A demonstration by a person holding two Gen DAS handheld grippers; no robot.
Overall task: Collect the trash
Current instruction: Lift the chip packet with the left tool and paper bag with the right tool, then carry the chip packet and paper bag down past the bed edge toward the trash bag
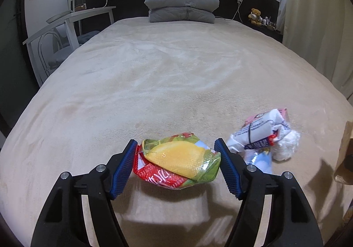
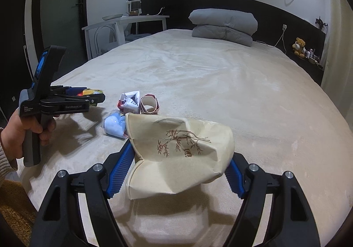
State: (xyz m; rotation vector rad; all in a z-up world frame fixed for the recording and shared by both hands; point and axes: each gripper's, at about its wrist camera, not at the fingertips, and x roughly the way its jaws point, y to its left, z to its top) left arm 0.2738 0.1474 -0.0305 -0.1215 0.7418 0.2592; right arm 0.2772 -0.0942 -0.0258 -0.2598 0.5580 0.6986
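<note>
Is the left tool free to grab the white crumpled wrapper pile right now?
Probably not yet. The left tool is shut on the yellow-green snack bag, lifted off the bed. The white wrapper pile lies unobstructed beside it, but the bag must be dropped first.

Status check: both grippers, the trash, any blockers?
Left gripper shut on snack wrapper, lifted off bed. Right gripper shut on paper bag. Crumpled trash pile still on bed. Nothing in the way.

Beige bed (image 1: 176, 75); crumpled wrappers (image 1: 264, 134); pillows (image 1: 182, 8)
</note>
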